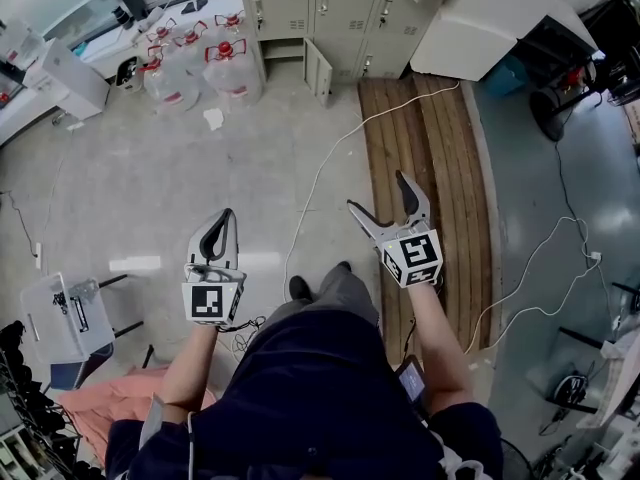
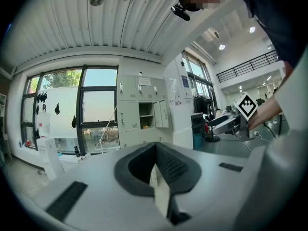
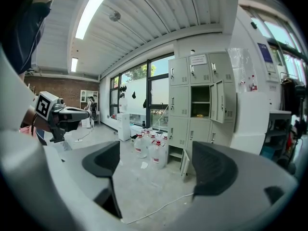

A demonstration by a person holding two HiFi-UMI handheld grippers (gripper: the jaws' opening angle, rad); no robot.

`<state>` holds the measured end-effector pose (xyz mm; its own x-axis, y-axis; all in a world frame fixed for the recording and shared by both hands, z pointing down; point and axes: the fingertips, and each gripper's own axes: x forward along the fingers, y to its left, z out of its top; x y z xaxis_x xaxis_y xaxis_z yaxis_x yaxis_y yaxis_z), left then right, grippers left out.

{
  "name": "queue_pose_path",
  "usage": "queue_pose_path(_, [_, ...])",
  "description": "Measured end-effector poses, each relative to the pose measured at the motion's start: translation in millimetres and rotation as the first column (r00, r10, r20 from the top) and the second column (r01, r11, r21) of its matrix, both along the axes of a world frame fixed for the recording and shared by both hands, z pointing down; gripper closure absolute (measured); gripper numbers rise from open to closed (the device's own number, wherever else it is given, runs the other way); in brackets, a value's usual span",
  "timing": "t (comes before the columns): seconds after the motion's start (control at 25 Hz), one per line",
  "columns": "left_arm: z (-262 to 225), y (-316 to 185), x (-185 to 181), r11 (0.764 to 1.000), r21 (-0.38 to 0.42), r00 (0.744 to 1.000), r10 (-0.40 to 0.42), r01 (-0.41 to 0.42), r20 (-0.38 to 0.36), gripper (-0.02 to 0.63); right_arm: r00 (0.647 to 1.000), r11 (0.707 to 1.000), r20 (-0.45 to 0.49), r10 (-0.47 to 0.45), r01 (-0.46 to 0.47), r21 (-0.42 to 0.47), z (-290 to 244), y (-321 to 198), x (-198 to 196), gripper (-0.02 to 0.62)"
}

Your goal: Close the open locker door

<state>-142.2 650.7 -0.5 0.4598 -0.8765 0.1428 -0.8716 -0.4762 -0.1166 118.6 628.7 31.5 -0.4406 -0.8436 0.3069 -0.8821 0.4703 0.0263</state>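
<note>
While upper locker door (image 3: pixel 220 101) hangs open, paper label (image 3: pixel 197 59) illegible

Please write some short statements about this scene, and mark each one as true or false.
1. The left tool has its jaws together. True.
2. The right tool grips the thin white cable. False: its jaws stand wide apart with nothing between them, and the cable lies on the floor.
3. All doors of the pale grey metal lockers are closed. False: a low door and a middle door stand open.
4. Clear plastic water jugs with red caps stand on the floor beside the lockers. True.
</note>
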Motion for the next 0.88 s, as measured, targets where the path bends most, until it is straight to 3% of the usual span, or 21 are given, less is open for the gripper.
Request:
queue_pose_path(0.28, [4.6, -41.9, 9.7, 1.0, 0.018, 0.999, -0.022, 0.023, -0.029, 0.604, 1.0, 1.0, 0.016, -0.02, 0.021, -0.01, 12.9, -48.8, 8.8, 0.135])
queue_pose_path(0.4, [8.8, -69.8, 15.7, 0.999, 0.013, 0.999, -0.051, 0.051, -0.004, 0.605, 0.999, 0.999, 0.032, -0.039, 0.039, -0.014, 23.7, -81.6, 16.9, 0.135])
queue_pose_path(0.6, [6.0, -143.1, 42.4, 0.992, 0.028, 0.992, -0.125, 0.126, -0.019, 0.605, 0.996, 0.997, 0.051, -0.077, 0.079, -0.02, 43.8, -161.4, 47.9, 0.141])
queue_pose_path(0.88, [9.4, -248.5, 91.0, 0.985, 0.046, 0.986, -0.165, 0.166, -0.021, 0.604, 0.985, 0.986, 0.067, -0.161, 0.164, -0.04, 74.9, -267.8, 83.3, 0.158])
